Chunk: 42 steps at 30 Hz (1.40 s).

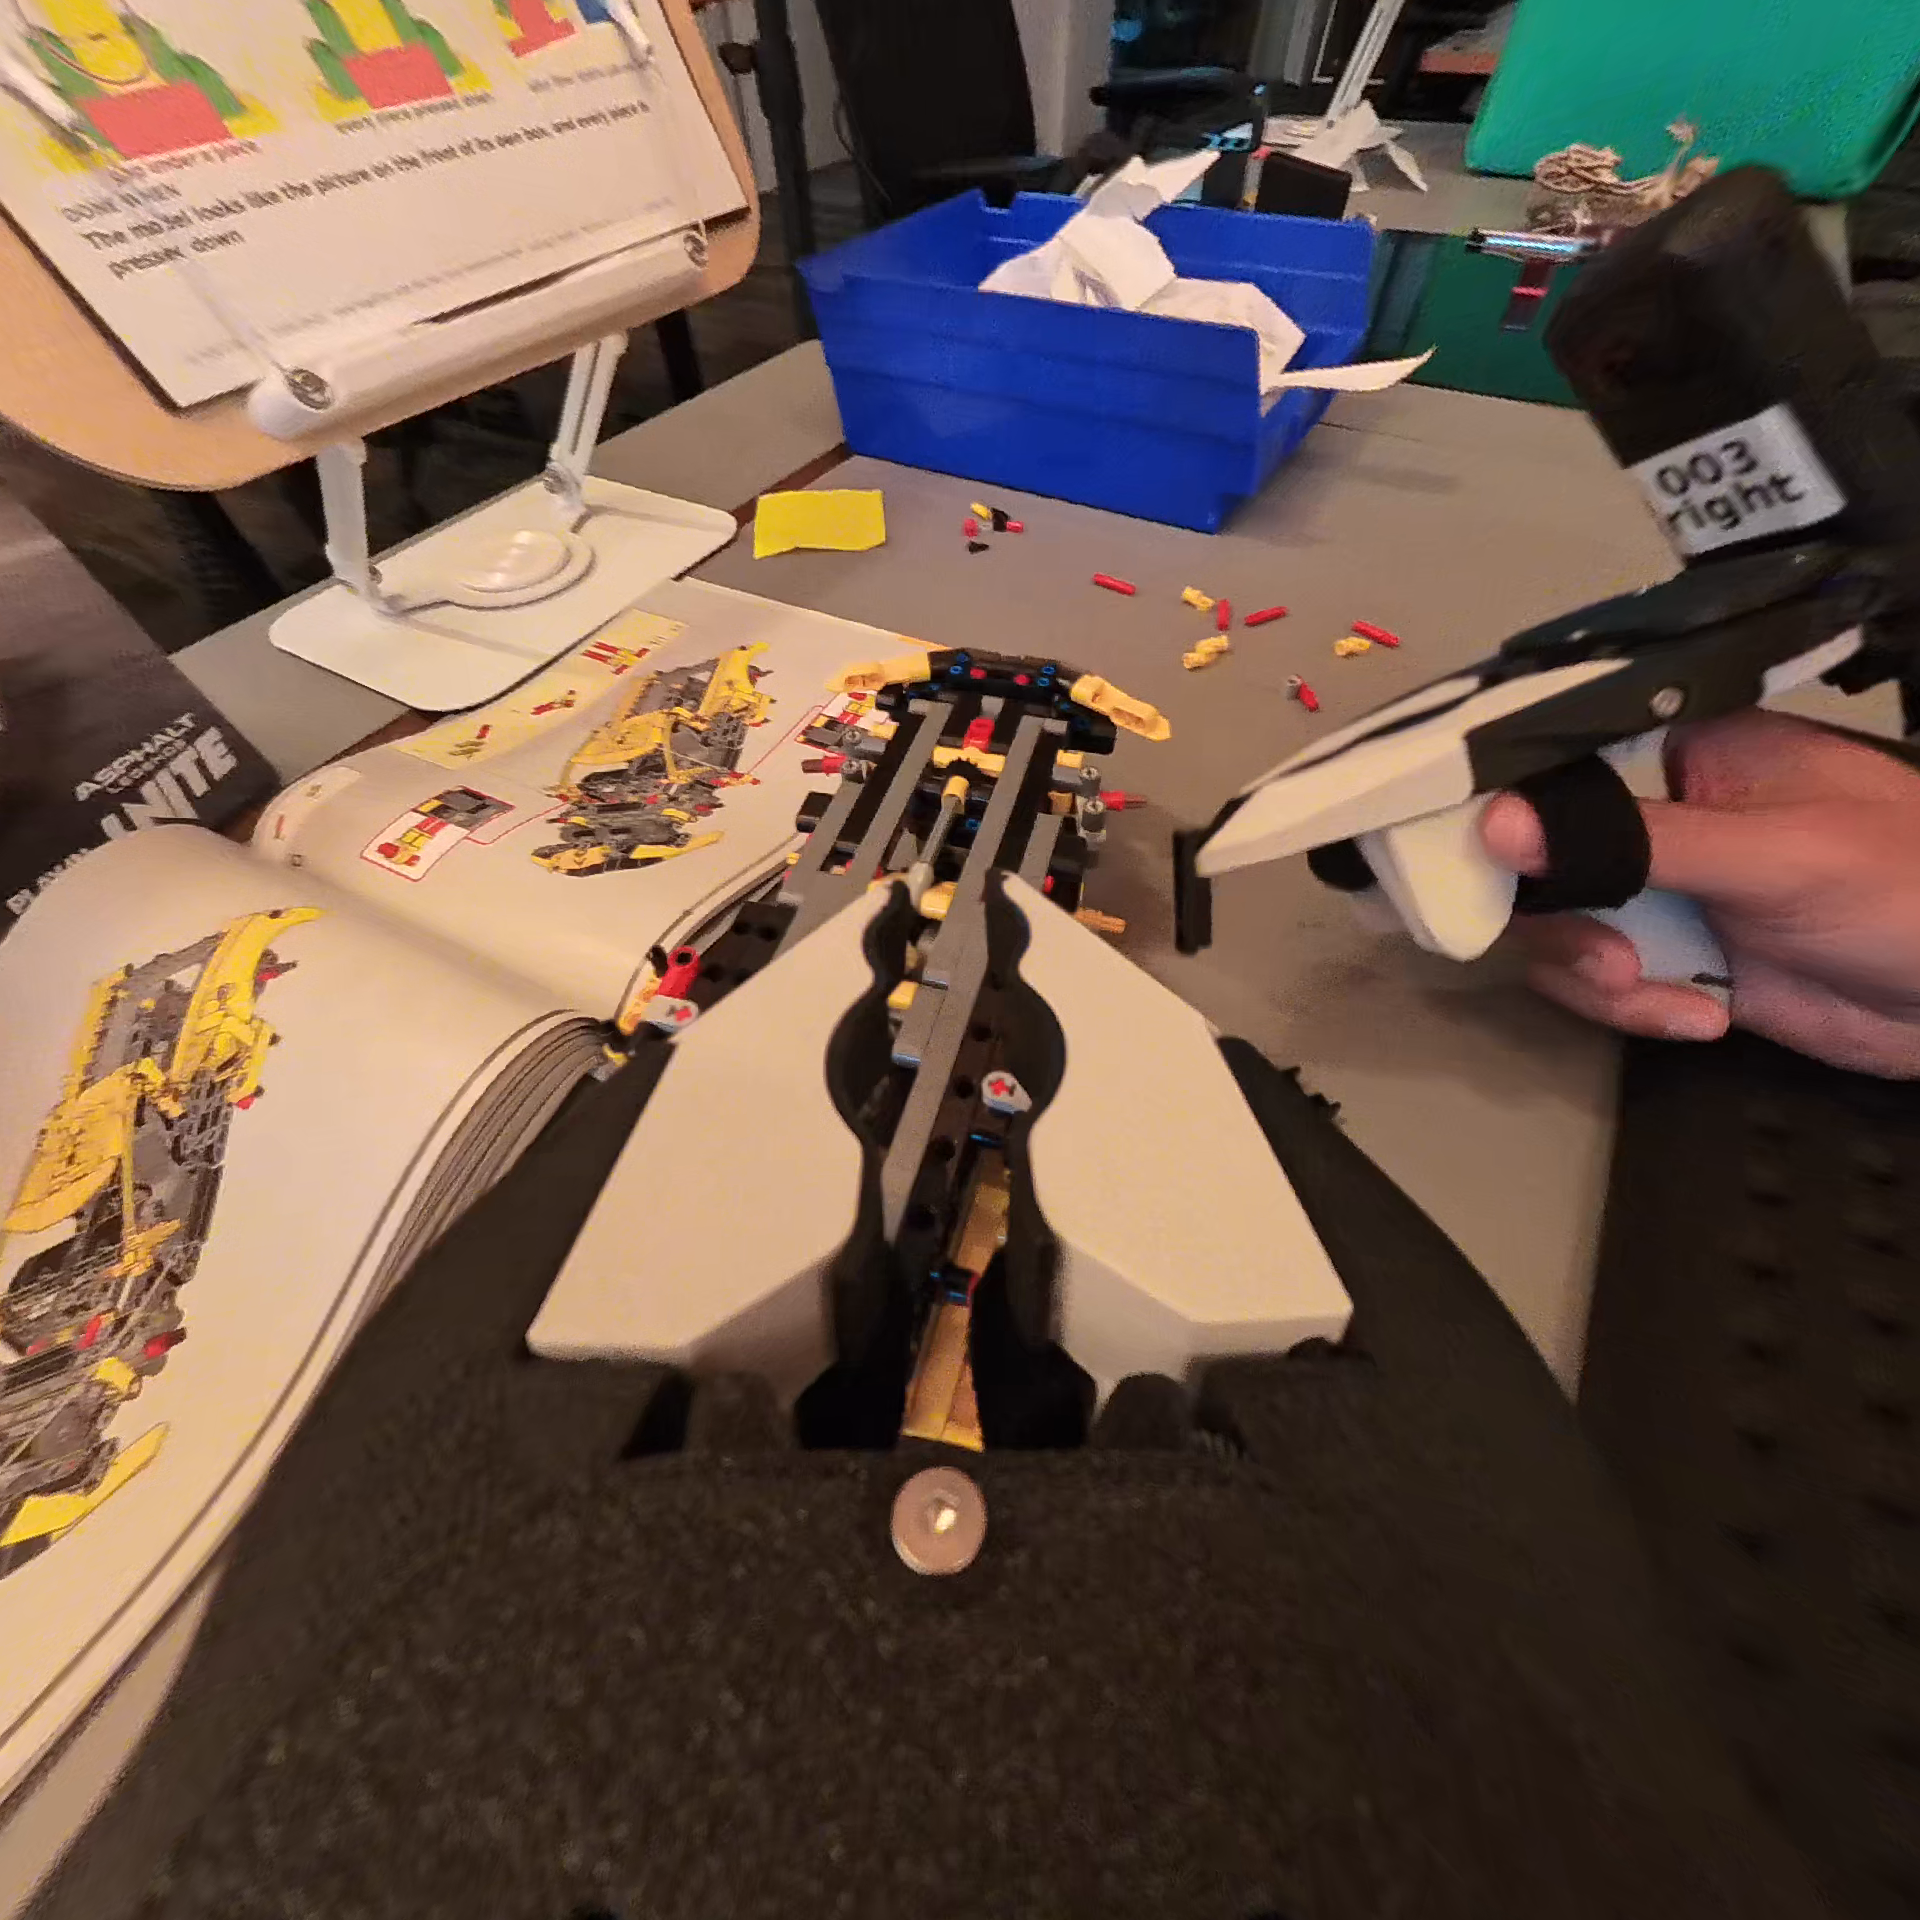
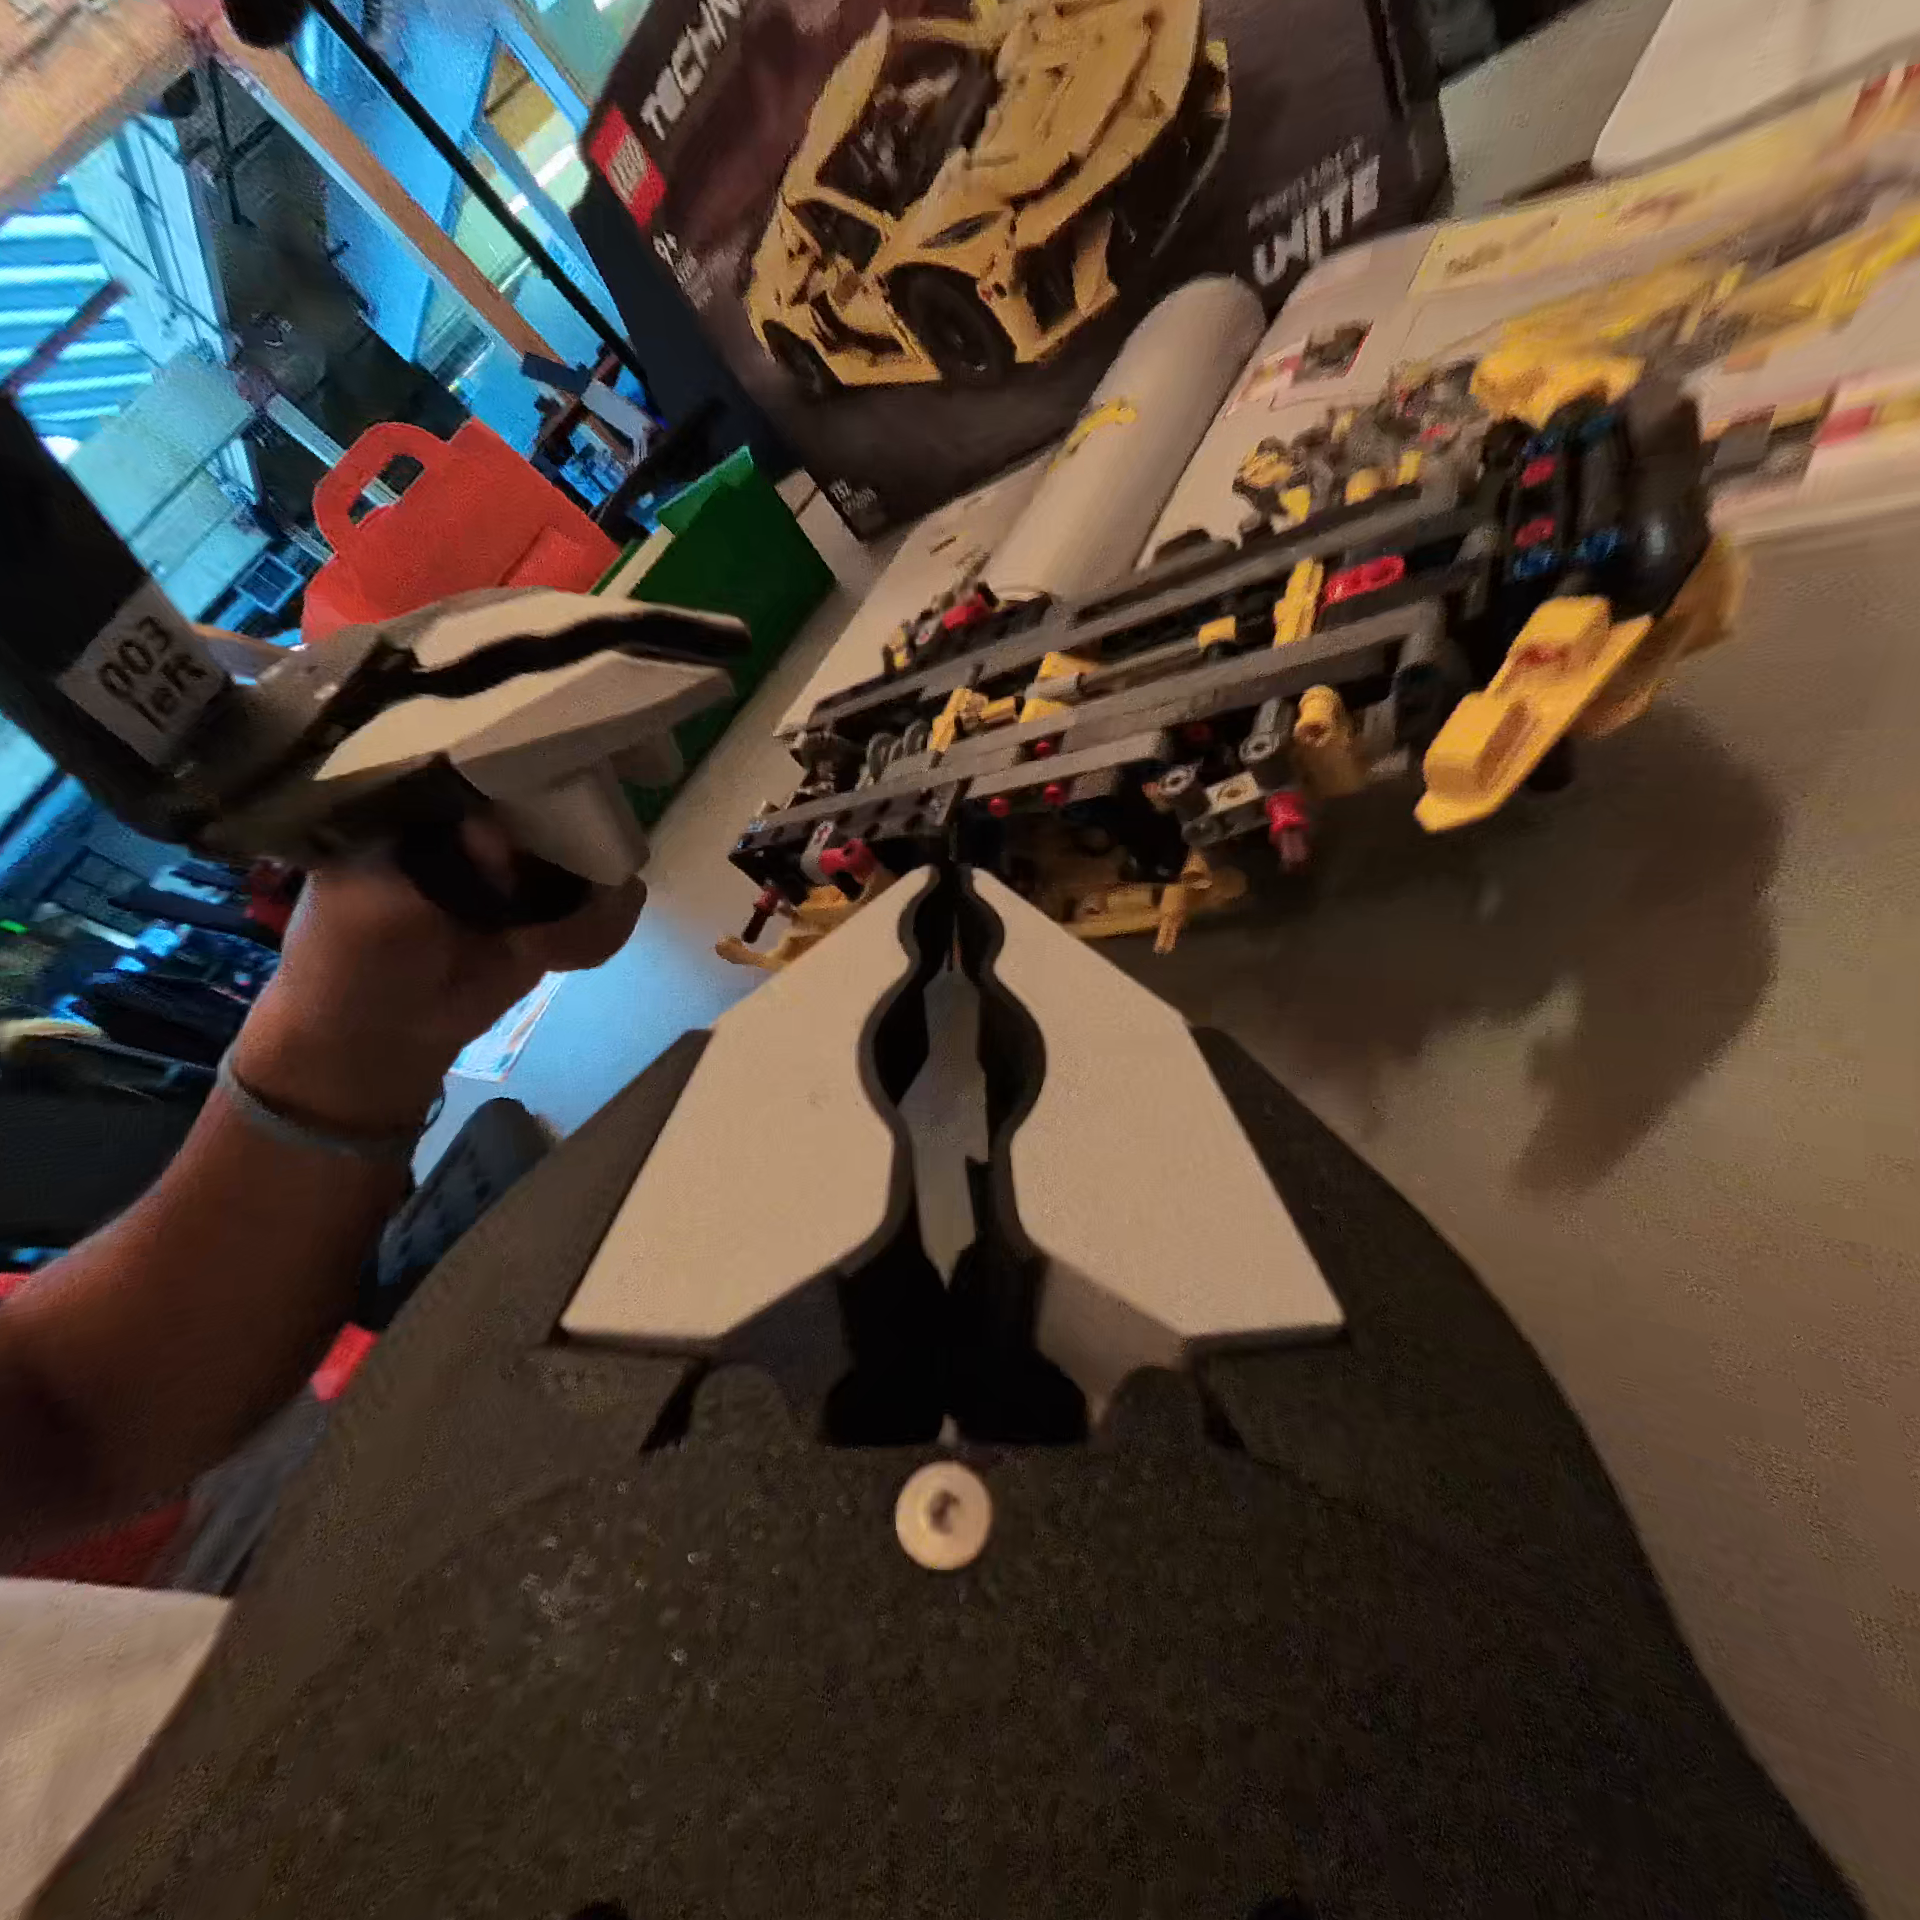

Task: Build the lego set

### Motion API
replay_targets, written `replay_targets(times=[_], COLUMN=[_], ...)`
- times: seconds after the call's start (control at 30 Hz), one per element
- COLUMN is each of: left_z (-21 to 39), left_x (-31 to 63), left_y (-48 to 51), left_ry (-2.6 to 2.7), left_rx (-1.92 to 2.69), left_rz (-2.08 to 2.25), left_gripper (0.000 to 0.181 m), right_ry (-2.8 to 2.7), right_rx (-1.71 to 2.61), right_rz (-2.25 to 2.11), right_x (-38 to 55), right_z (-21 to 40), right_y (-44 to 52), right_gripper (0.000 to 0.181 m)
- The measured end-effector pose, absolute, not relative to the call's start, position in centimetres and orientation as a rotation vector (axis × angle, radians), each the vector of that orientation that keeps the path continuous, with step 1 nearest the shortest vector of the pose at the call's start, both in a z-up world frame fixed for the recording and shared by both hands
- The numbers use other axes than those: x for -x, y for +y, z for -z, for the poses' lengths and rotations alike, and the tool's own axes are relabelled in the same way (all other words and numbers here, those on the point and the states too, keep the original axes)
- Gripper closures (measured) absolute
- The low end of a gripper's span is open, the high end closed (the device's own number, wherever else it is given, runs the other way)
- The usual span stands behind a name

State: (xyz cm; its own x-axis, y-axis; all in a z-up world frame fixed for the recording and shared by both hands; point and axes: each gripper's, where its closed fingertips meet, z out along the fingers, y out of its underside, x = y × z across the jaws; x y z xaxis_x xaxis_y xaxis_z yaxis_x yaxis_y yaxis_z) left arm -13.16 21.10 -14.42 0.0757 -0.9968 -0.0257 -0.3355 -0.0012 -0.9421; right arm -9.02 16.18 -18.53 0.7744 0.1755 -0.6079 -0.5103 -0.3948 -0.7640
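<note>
The partly built lego car chassis (image 1: 977, 748), black and grey with yellow and red parts, lies on the grey table (image 1: 1403, 1039), its near end partly on the open instruction booklet (image 1: 416, 831). My left gripper (image 1: 943, 894) hovers over the chassis' near end with its jaws a little apart; a grey beam shows through the gap and nothing is pressed between the pads. In the right wrist view it (image 2: 717, 644) sits clear of the chassis (image 2: 1195, 665). My right gripper (image 2: 951, 883) is shut beside the chassis' long side, with nothing seen in it. It also shows in the left wrist view (image 1: 1195, 883).
Small red and yellow loose pieces (image 1: 1247, 623) lie scattered behind the chassis. A blue bin (image 1: 1039, 395) with crumpled paper stands at the back, with a yellow paper scrap (image 1: 821, 520) and a white document stand (image 1: 499, 582) to its left. The set's box (image 2: 987, 208) stands beyond the booklet. One gripper's finger ends stand about 8 centimeters off the other's.
</note>
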Motion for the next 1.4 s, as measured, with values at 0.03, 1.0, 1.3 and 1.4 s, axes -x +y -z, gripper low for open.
replay_targets(times=[0.03, 1.0, 1.3, 1.4], left_z=[14.3, 12.0, 10.0, 10.5], left_x=[13.2, 13.1, 14.6, 14.5], left_y=[21.2, 17.7, 20.9, 22.4], left_ry=[1.387, 1.401, 1.194, 1.026], left_rx=[1.488, 1.762, 1.71, 1.674], left_rz=[0.957, 0.953, 1.092, 1.246], left_gripper=[0.167, 0.166, 0.166, 0.167], right_ry=[0.262, -0.342, -0.847, -1.05], right_rx=[1.863, 1.755, 1.538, 1.464], right_rz=[-0.774, 0.113, 0.98, 1.169], right_x=[9.3, 9.7, 11.5, 10.3], right_z=[19.1, 16.7, 17.2, 18.3], right_y=[16.4, 15.7, 16.7, 17.7], right_gripper=[0.181, 0.181, 0.181, 0.181])
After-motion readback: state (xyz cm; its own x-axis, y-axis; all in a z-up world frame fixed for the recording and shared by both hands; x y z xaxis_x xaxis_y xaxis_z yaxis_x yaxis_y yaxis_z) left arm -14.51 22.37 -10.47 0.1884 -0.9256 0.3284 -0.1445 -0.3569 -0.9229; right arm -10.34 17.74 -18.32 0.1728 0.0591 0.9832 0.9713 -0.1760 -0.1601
